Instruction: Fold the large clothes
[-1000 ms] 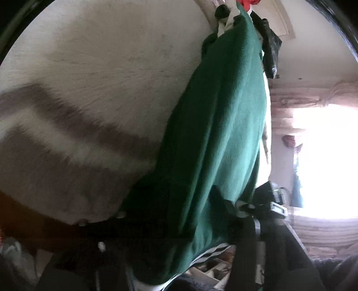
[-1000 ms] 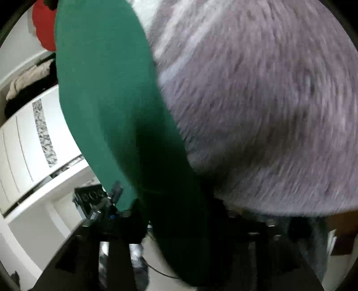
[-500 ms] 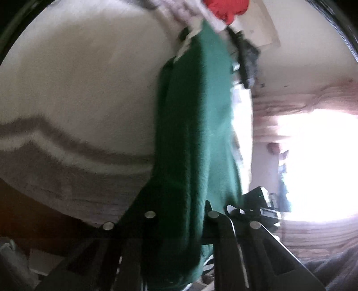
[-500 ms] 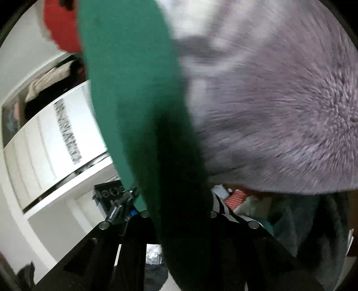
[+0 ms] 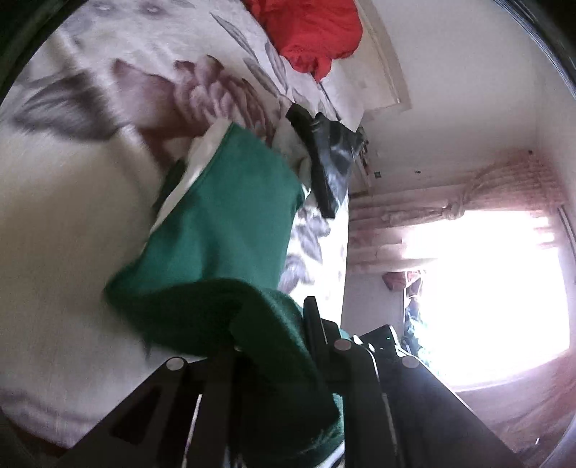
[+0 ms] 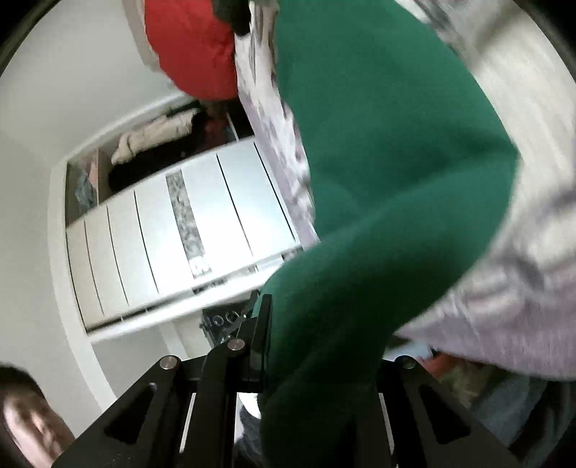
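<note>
1. Since 1 s ago: green garment (image 5: 223, 230) has dropped from hanging taut to draping on the floral bedspread (image 5: 151, 72), toward 12 o'clock.
2. Left gripper (image 5: 273, 345) & right gripper (image 6: 309, 352): jaws pinching garment edge; keep both level, lay flat w/o bunching; red cloth (image 5: 309, 32) at 12–1 o'clock, stay clear.

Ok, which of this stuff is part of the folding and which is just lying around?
In the job: green garment, left gripper, right gripper, both gripping it.

Lying about: red garment, black item, floral bedspread, wardrobe.
</note>
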Demonstrator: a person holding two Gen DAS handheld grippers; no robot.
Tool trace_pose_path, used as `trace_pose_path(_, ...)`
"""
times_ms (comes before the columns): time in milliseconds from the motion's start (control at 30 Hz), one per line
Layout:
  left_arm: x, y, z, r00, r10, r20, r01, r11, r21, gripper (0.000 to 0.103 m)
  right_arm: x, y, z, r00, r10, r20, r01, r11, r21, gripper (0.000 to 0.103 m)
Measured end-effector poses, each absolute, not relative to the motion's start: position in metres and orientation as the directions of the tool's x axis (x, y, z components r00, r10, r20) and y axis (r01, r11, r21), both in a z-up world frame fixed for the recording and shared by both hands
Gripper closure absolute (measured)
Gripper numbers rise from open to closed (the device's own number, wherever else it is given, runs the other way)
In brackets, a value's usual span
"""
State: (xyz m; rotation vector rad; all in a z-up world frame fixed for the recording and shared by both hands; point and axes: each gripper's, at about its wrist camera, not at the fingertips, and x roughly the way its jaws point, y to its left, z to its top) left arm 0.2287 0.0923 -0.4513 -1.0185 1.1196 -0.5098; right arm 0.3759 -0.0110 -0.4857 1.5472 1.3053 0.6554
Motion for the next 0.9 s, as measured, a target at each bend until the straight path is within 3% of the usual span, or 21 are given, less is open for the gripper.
trace_pose_path(200, 0.363, 0.073, -0.514, 0.24, -0.788, -0.568, -0.257, 0.512, -0.819, 0.092, 0.463, -0.043, -0.524, 0.335, 0.914, -0.227, 0.602, -0.022, 0.799, 0.084)
trace_pose_path(300, 0.401, 0.07, -0.545, 0.162, -0.827, -0.538, -0.32, 0.472, -0.821, 0.087, 0.501, -0.053, -0.548, 0.348, 0.908, -0.233, 0.681, -0.074, 0.728, 0.078)
trace_pose_path(433, 0.427, 0.079, -0.579, 0.163, -0.917, -0.364, -0.455, 0.257, -0.853, 0.073, 0.528, -0.092, -0.572, 0.418, 0.897, -0.147, 0.683, -0.203, 0.702, 0.034)
trace_pose_path(500, 0.433, 0.082, -0.588, 0.187, -0.933, -0.307, -0.478, 0.187, -0.858, 0.067, 0.537, -0.095, -0.573, 0.448, 0.886, -0.118, 0.683, -0.253, 0.685, 0.025)
trace_pose_path(667, 0.435, 0.09, -0.602, 0.283, -0.94, -0.192, -0.532, 0.013, -0.847, 0.063, 0.539, -0.102, -0.583, 0.514, 0.852, -0.102, 0.713, -0.358, 0.603, 0.02)
trace_pose_path(733, 0.435, 0.093, -0.601, 0.291, -0.935, -0.204, -0.519, 0.025, -0.854, 0.063, 0.535, -0.106, -0.59, 0.536, 0.84, -0.083, 0.707, -0.393, 0.587, 0.015)
trace_pose_path(900, 0.435, 0.098, -0.595, 0.337, -0.918, -0.21, -0.478, 0.026, -0.878, 0.062, 0.545, -0.116, -0.574, 0.561, 0.823, -0.088, 0.684, -0.401, 0.61, 0.015)
